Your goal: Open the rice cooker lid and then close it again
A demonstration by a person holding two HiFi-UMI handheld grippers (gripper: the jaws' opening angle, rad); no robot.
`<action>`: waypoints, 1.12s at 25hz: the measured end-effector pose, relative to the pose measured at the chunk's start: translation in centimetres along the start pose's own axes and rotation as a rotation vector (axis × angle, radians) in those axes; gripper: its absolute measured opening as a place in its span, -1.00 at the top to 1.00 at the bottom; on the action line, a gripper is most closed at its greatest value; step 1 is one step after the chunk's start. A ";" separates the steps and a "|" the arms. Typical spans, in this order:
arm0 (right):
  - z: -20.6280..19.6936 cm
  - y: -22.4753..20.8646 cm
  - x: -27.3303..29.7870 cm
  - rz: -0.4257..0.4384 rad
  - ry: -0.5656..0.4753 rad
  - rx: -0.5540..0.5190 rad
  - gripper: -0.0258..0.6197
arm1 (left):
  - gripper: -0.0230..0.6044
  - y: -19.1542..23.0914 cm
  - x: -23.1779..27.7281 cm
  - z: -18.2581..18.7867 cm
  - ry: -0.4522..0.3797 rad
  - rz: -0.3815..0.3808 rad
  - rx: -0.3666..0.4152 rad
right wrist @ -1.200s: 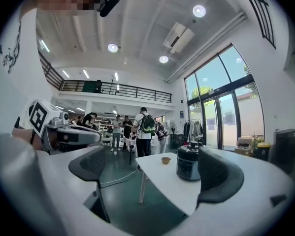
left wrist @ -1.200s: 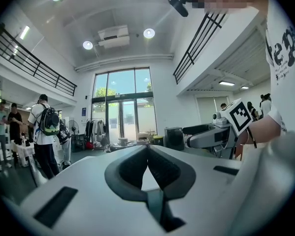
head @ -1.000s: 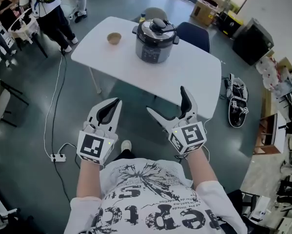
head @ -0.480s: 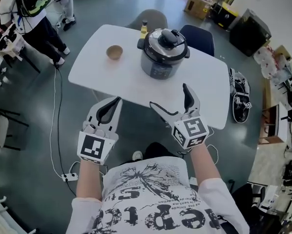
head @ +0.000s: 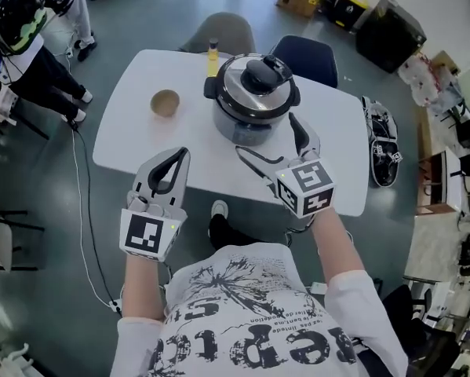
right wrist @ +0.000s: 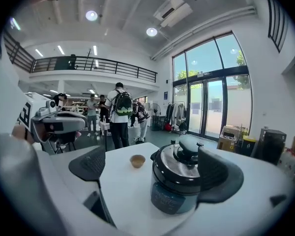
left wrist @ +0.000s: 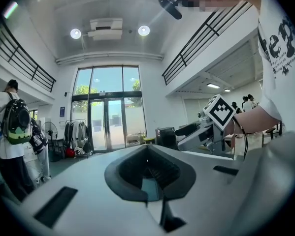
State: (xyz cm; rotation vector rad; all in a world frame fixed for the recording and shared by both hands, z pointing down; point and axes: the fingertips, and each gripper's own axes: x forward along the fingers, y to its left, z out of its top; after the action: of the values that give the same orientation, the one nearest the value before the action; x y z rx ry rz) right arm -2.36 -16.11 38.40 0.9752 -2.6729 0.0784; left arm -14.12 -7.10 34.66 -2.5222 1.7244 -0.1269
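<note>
Progress is judged to be nil: the rice cooker (head: pixel 252 104), a round pot of brushed metal with a dark band and black side handles, is seen near the middle of the smooth white worktop (head: pixel 132 136), its domed lid (head: pixel 246 93) shut under a black knob (head: pixel 266 73), so both opening and closing are left. The right tool (head: pixel 266 136) is held with jaws wide apart, short of the cooker and gripping nothing, while the left tool (head: pixel 180 157) is carried by the worktop's near edge with its ribbed dark pads brought together on nothing
</note>
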 end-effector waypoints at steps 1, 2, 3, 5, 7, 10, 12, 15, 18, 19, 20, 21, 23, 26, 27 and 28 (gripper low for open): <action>0.5 -1.2 1.2 -0.001 0.012 0.001 -0.90 | 0.88 0.6 1.7 0.3 -0.005 -0.019 0.003; 0.9 -2.3 2.4 0.001 0.025 0.000 -0.89 | 0.88 1.2 3.2 0.6 -0.009 -0.036 0.006; 1.2 -3.3 3.5 0.002 0.040 -0.001 -0.87 | 0.88 1.8 4.6 0.8 -0.010 -0.048 0.008; 1.7 -5.2 5.5 -0.001 0.065 -0.001 -0.84 | 0.88 3.1 7.1 1.0 -0.006 -0.058 0.012; 2.1 -7.2 7.6 -0.004 0.092 0.006 -0.81 | 0.88 4.4 9.6 1.2 -0.008 -0.067 0.010; 1.4 -9.8 10.9 0.023 0.189 0.008 -0.79 | 0.88 6.2 13.6 0.8 -0.007 -0.085 0.006; 0.6 -11.4 12.7 0.040 0.251 0.007 -0.79 | 0.88 7.0 16.0 0.5 -0.001 -0.103 0.006; -0.4 -13.3 15.1 0.056 0.348 0.003 -0.79 | 0.88 7.7 18.7 -0.2 0.007 -0.138 0.015; -1.3 -14.4 17.0 0.067 0.448 -0.023 -0.78 | 0.88 8.5 20.5 -0.7 0.011 -0.169 0.021; -1.4 -14.6 17.6 0.066 0.466 -0.030 -0.76 | 0.88 8.7 20.9 -0.9 0.012 -0.177 0.021; -1.5 -14.8 18.1 0.064 0.481 -0.036 -0.75 | 0.88 9.0 21.3 -1.0 0.011 -0.182 0.020; -1.6 -15.1 18.6 0.063 0.496 -0.043 -0.74 | 0.88 9.3 21.7 -1.1 0.011 -0.185 0.015; -2.0 -15.5 19.2 0.070 0.541 -0.049 -0.66 | 0.88 9.7 22.7 -1.1 0.013 -0.186 0.004; -3.0 -16.0 19.7 0.094 0.640 -0.028 -0.45 | 0.88 9.9 23.8 -1.2 0.013 -0.198 -0.003; -3.3 -16.1 19.6 0.101 0.676 -0.019 -0.39 | 0.88 9.8 24.0 -1.2 0.010 -0.207 -0.001; -3.6 -16.1 19.6 0.108 0.706 -0.009 -0.30 | 0.88 9.6 24.2 -1.1 0.006 -0.217 0.002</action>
State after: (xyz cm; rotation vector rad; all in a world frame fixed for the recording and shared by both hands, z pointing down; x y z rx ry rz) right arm -5.38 -40.16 46.72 0.6368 -2.0621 0.3608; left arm -14.40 -33.13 35.19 -2.7029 1.4463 -0.1504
